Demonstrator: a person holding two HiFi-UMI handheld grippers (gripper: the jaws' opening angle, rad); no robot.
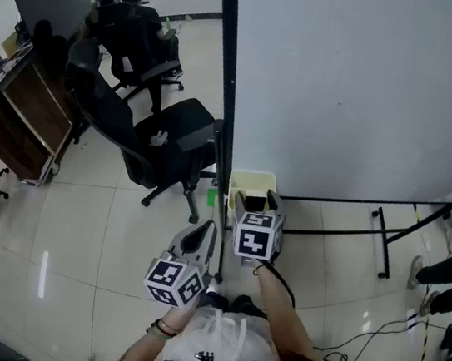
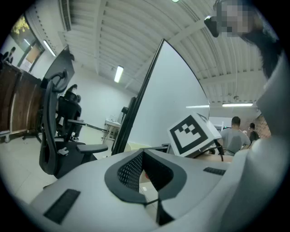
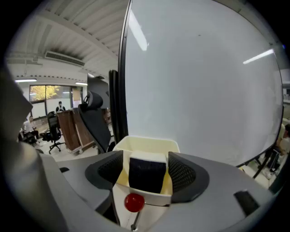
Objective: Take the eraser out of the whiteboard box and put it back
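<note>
A cream whiteboard box point(image 1: 253, 180) hangs at the whiteboard's point(image 1: 358, 86) lower left corner. In the right gripper view the eraser point(image 3: 147, 174), black with a white top, stands upright inside the box point(image 3: 145, 142). My right gripper point(image 3: 146, 168) is tilted down into the box with one jaw on each side of the eraser. A thin gap shows on both sides, so it is open. In the head view this gripper point(image 1: 255, 198) sits right at the box. My left gripper point(image 1: 204, 233) hangs lower left of it, away from the box, shut on nothing point(image 2: 142, 153).
A black post point(image 1: 225, 74) edges the whiteboard. Black office chairs point(image 1: 173, 138) stand on the tiled floor to the left, and a person point(image 1: 137, 15) sits further back. The whiteboard's stand legs point(image 1: 385, 241) and cables point(image 1: 372, 332) lie at right. A red knob point(image 3: 134, 202) sticks out below the box.
</note>
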